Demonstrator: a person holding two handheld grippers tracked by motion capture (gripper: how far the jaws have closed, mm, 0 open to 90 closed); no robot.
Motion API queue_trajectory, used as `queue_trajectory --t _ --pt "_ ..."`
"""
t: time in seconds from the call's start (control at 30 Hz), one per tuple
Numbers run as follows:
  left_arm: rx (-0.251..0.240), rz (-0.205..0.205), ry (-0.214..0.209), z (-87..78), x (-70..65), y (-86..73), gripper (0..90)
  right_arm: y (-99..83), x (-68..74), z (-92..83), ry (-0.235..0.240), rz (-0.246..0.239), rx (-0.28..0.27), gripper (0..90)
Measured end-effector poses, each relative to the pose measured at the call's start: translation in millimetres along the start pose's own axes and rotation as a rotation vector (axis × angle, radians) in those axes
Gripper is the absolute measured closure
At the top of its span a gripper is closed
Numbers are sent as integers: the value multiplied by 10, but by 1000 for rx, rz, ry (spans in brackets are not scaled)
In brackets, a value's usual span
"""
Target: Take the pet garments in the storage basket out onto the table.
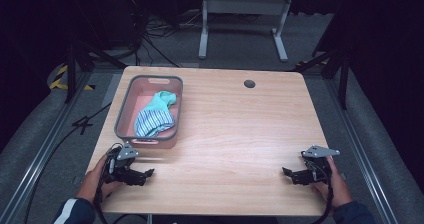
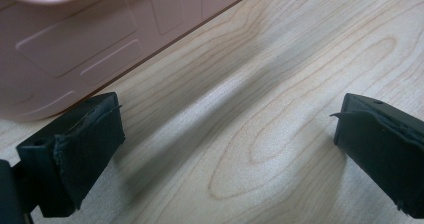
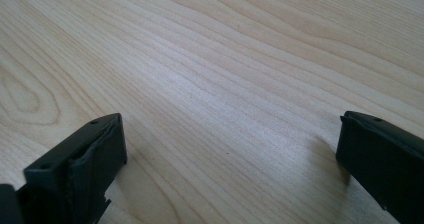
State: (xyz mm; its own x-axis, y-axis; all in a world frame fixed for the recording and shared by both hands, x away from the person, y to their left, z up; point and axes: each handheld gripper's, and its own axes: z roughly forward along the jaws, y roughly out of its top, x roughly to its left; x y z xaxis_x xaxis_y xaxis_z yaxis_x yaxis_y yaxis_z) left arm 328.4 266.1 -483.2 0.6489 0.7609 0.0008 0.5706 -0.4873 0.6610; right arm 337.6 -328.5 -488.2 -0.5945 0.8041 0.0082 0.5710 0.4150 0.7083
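Sitting in the pink basket [image 1: 123,115] at the desk's [image 1: 235,134] far-left: a teal cloth [image 1: 165,100] on top of a striped cloth [image 1: 150,122], both bunched, not folded. Basket's near wall is just beyond the left gripper [image 1: 142,176]; the left gripper view has that wall [image 2: 75,49] close ahead. Right gripper [image 1: 292,175] is well apart, at the near-right corner. Both jaws spread wide, grasping nothing, low over bare wood. Looks like either nothing started or cloths already dropped in; can't tell which.

Wooden table [image 1: 235,134] with a grommet hole [image 1: 249,83]; cables [image 1: 150,39] on the floor.
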Motion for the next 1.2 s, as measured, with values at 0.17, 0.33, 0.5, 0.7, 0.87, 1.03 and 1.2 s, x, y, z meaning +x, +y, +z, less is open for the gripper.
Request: queue_trajectory --t 0.17,0.33,0.5,0.7,0.87,1.03,1.2 --pt "2 -8 -4 -2 -6 -3 2 3 -5 0 7 0 1 2" --pt "4 10 -24 -12 11 -15 2 0 -19 -1 18 -16 1 2" --pt "18 -1 -15 -12 -1 3 3 -5 -24 -6 24 -18 -2 3" --pt "70 42 -49 -81 48 67 144 -6 -31 -6 27 -26 -1 3" --pt "91 63 -49 -124 17 99 173 -6 -30 -6 28 -25 -2 4" --pt "39 73 -45 -309 26 189 188 -8 -30 -9 29 -25 -2 3" --pt "4 96 -31 -493 12 299 201 -8 -33 -8 32 -27 -2 4"
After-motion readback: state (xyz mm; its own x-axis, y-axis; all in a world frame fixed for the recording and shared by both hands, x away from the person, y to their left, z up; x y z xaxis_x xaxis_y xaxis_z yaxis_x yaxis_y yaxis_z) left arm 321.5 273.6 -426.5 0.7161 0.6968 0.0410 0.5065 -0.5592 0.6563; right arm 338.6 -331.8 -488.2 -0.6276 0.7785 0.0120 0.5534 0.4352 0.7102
